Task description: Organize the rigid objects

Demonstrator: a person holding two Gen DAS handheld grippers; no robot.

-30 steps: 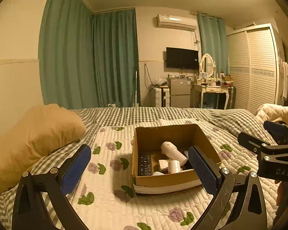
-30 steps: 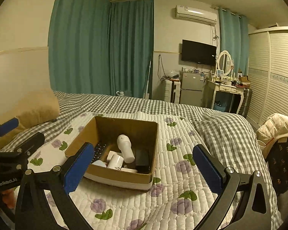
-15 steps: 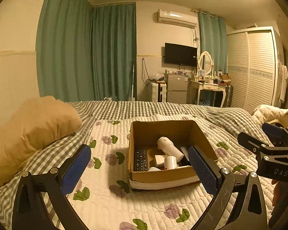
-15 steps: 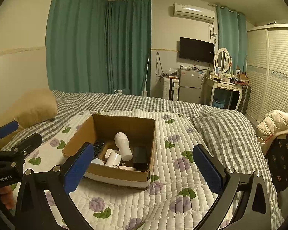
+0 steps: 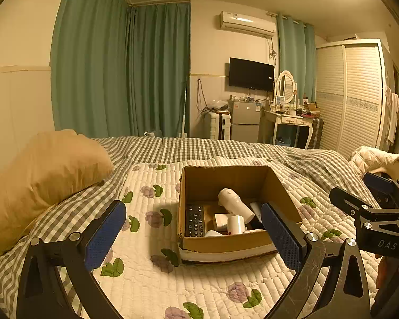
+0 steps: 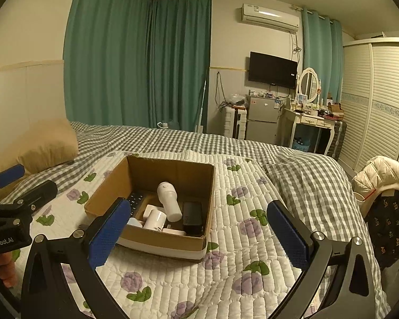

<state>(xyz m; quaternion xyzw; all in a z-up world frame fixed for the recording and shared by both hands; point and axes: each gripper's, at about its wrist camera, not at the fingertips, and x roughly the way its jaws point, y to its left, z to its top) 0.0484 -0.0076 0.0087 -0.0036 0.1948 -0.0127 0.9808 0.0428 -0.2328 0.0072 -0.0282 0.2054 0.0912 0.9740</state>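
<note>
Box [image 5: 226,244] on bed quilt [image 5: 151,287], open top up. Inside: remote [image 5: 194,220], white bottle [image 5: 235,204], small white bits, black block [image 6: 192,214]. Left tool [image 5: 191,236], right tool [image 6: 198,232]: both spread, empty, hovering short of box. Fits sorted-done or pre-unload alike.

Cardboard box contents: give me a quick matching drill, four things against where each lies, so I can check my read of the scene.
Things:
1. remote control
2. white bottle
3. black device
4. tan pillow

Places:
a. box's right side
b. on the bed, outside the cardboard box
c. box's left side
d. lying tilted mid-box

Pairs: 1-c, 2-d, 3-a, 4-b
</note>
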